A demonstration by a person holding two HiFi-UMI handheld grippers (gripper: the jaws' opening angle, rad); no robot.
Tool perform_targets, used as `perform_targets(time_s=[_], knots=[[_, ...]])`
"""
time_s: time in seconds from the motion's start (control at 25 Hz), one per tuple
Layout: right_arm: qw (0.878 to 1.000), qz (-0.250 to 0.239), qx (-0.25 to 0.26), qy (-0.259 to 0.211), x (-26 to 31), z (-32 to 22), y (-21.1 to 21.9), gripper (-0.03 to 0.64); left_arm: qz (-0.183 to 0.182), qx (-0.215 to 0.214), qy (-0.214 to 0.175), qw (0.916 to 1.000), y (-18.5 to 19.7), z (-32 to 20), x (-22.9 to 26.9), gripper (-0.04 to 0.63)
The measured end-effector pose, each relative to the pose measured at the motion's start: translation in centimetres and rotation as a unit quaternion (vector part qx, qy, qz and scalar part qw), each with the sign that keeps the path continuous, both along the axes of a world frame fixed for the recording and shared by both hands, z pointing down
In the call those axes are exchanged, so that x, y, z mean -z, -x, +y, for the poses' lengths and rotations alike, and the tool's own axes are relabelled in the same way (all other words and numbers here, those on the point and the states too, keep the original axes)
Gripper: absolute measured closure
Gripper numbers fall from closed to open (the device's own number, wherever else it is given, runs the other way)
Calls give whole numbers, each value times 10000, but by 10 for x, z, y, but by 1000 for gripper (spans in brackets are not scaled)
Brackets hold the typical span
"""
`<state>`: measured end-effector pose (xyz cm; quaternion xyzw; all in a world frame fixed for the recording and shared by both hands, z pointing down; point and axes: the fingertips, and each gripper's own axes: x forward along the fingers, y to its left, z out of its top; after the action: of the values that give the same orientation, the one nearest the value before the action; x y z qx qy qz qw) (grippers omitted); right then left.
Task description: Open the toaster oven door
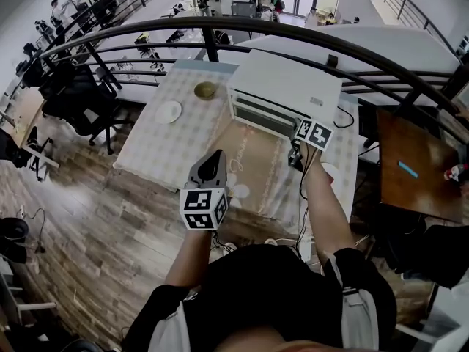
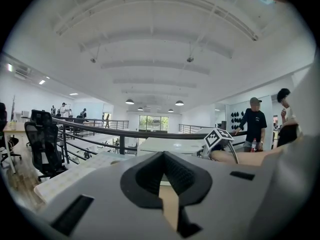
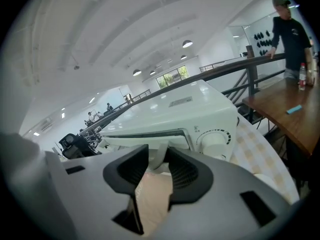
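Note:
A white toaster oven (image 1: 282,94) stands on the checked table (image 1: 157,141), its glass door (image 1: 264,116) facing me. In the right gripper view its knob (image 3: 216,140) sits right of the door, and a dark line runs along the door's top edge. My right gripper (image 3: 159,153) is at the front right of the oven (image 1: 300,128). Its jaws stand apart, with the white door handle (image 3: 161,156) between the fingertips. My left gripper (image 1: 212,158) hangs over the table's near edge, well short of the oven, with its jaw tips together (image 2: 163,155) and nothing held.
A white plate (image 1: 169,111) and an olive bowl (image 1: 205,90) lie left of the oven. A brown paper mat (image 1: 253,160) covers the table in front. A black railing (image 1: 293,39) curves behind. A wooden table (image 1: 410,189) stands at the right, with a person (image 3: 290,29) near it.

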<state>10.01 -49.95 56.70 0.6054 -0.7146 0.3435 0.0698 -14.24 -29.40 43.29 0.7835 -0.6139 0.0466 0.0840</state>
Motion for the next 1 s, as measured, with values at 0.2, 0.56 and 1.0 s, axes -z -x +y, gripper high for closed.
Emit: perform_targets(time_s=[0.2,0.56,1.0], knots=[[9999,139,45,-44,-4,15,2,489,-1,-78,7,10000,-10,2,-2,583],[9982,581,-47,-149,-10,45,13,509,-2,-92,12,10000,-7,9,1,583],[9929,1150,-217,-204,-35,84,26,526,6,-252,70,9997,0,13,-6,583]])
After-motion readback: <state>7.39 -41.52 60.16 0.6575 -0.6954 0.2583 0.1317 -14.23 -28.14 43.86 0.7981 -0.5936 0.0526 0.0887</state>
